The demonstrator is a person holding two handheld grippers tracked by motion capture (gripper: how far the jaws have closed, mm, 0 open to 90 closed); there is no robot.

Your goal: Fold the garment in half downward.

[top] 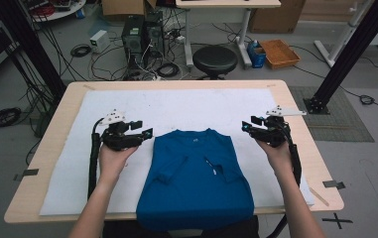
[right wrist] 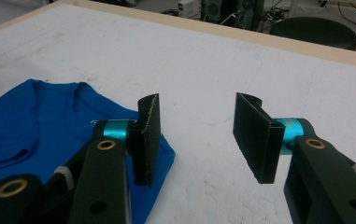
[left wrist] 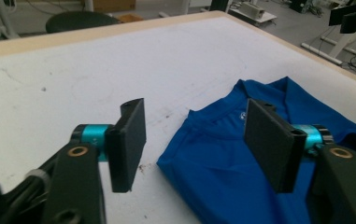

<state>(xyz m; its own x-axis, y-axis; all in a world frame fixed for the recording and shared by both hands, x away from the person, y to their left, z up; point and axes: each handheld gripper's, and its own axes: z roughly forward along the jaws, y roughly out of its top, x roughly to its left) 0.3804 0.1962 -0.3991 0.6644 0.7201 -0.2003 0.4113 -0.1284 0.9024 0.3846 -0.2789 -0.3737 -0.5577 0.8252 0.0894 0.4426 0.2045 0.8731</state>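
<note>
**Shirt half-folded on the mat, both grippers poised at its shoulders**

Shirt (top: pixel 196 178) in the high view lay flat on the white mat (top: pixel 127 109) that covered the wooden table (top: pixel 52 129), collar away from the person, hem hanging over the near edge. It was plain blue, short-sleeved, with both sleeves turned inward across the chest, so the body read as a neat rectangle. Left gripper (top: pixel 144 134) sat just beside the shirt's left shoulder; right gripper (top: pixel 248 126) stood near the right shoulder, a little apart from the cloth. Each pointed inward at the shirt, likely so that both shoulder corners could be taken together for the next fold.

Left gripper view: the left gripper (left wrist: pixel 194 140) held its jaws apart, nothing pinched. The shirt (left wrist: pixel 222 172) lay below, its shoulder corner in the gap between them, and one jaw hung over the blue cloth. The fabric looked thin and smooth, with a ribbed collar and a small pale mark inside the neck.

Right gripper view: the right gripper (right wrist: pixel 203 135) also had its jaws apart and empty, the gap over bare mat (right wrist: pixel 241 70). The shirt (right wrist: pixel 21 126) lay beside one jaw, its shoulder edge reaching just under it.
</note>
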